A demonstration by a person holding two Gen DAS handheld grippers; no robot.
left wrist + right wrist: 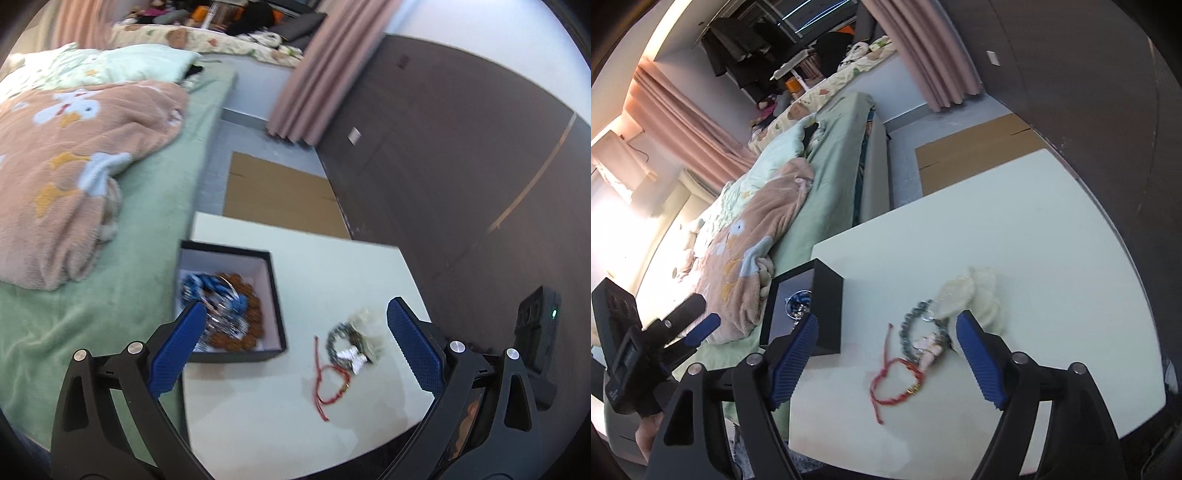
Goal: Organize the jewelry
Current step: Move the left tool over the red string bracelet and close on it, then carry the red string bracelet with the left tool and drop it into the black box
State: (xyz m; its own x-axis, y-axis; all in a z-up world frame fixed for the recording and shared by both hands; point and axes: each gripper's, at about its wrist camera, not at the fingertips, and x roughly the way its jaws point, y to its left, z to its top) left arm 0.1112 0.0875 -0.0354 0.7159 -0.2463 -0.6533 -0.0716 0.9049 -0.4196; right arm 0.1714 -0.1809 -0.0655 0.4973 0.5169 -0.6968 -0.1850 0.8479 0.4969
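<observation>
Right wrist view: black box (827, 306) interior mostly hidden, both claws spread wide, empty, bracelets (923, 332) blurred.

Both wrist views angled down, close over white table (295, 406), sharing black box (827, 295)

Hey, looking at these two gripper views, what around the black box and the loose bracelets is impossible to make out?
- Box contents, left wrist view: motion blur merges the blue and brown pieces; the left finger covers part.
- Box inside, right wrist view: its dark wall hides nearly everything.
- Grey bead bracelet, both views: its charm is blurred.
- Red cord bracelet: the gold clasp is too small to read.
</observation>
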